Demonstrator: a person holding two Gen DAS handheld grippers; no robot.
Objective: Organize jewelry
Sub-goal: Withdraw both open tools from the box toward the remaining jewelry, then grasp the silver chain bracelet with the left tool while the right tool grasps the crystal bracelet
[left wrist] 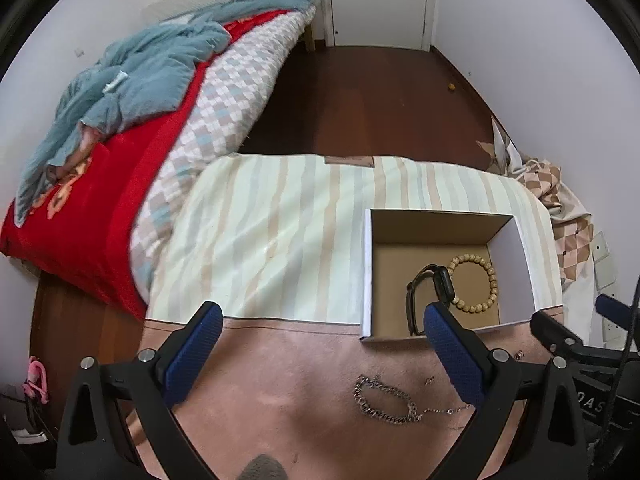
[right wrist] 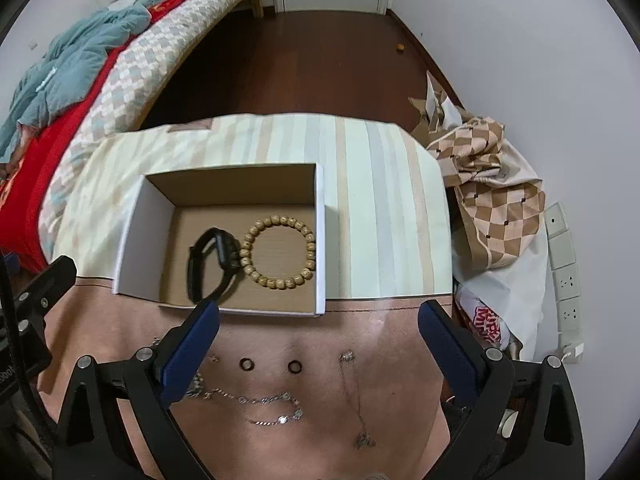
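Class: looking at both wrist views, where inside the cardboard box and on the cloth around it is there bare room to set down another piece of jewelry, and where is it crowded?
Inside the box, the floor behind the black watch and bead bracelet, toward the far wall, is bare. The striped cloth right of the box is bare too. Crowded: the pink cloth in front, strewn with two black rings, silver chains and a thick chain bracelet.

- Left hand-held gripper (left wrist: 320,320): matte black plastic frame, silver round screws at the pivots, two fingers (left wrist: 198,354) faced with textured blue pads.
- Right hand-held gripper (right wrist: 319,320): same black frame, silver screws, blue pads.
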